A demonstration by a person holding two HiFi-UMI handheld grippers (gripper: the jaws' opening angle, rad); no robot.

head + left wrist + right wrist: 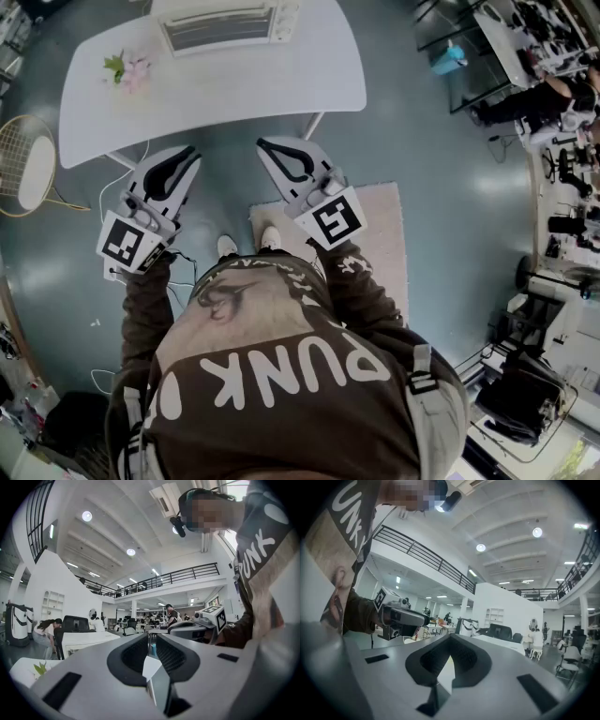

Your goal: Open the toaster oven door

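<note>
The white toaster oven [228, 25] stands at the far edge of the white table [309, 80], its door facing me and closed. I stand in front of the table with both grippers held low, short of its near edge and well away from the oven. My left gripper [190, 152] [152, 637] has a narrow gap between its black pads and holds nothing. My right gripper [263, 144] [450, 637] is shut, tips touching, also on nothing. Both gripper views tilt up toward the hall and ceiling, so the oven is hidden there.
A small bunch of pink flowers [127, 70] lies on the table's left part. A gold wire chair [28, 164] stands left of the table. A pale rug [380, 244] lies under my feet. Desks with equipment [553, 234] line the right side.
</note>
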